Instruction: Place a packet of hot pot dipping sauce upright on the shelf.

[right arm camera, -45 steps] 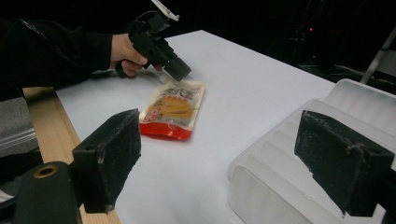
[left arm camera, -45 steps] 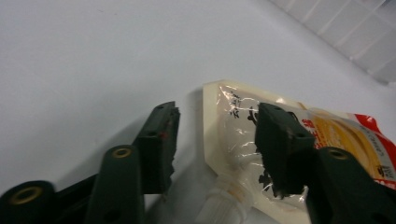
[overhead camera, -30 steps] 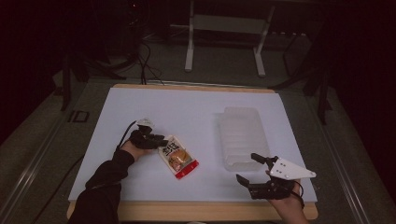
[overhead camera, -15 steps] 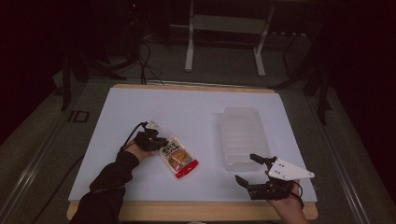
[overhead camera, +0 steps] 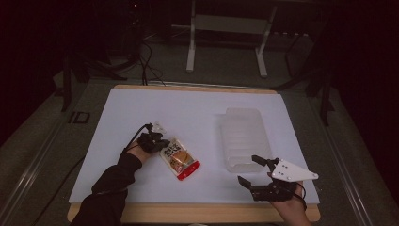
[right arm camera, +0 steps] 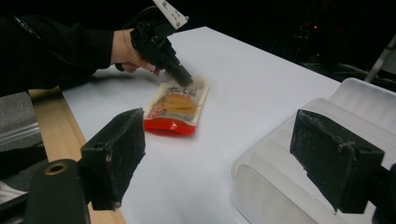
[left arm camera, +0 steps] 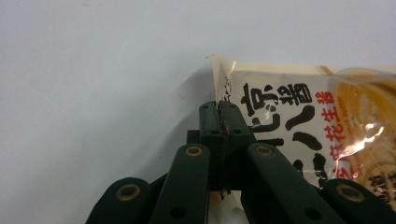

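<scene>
A snack packet [overhead camera: 179, 160], cream with a red bottom edge and black print, lies flat on the white table [overhead camera: 188, 108] left of centre. My left gripper [overhead camera: 162, 142] is shut on the packet's upper left corner. In the left gripper view the jaws press together [left arm camera: 219, 119] over the edge of the packet [left arm camera: 303, 121]. My right gripper [overhead camera: 248, 168] stands open near the front right edge, beside the clear plastic container [overhead camera: 244, 136], with nothing between its pads. In the right gripper view the packet [right arm camera: 175, 105] and left gripper [right arm camera: 184, 80] show beyond my open right gripper [right arm camera: 224, 154].
The ribbed clear container [right arm camera: 289, 186] lies right of centre with its near end close to my right gripper. A wooden strip [overhead camera: 197, 213] runs along the table's front edge. Table legs and cables stand on the dark floor beyond the far edge.
My left gripper has slid right onto the packet's corner and shut on it. The right gripper has hardly moved.
</scene>
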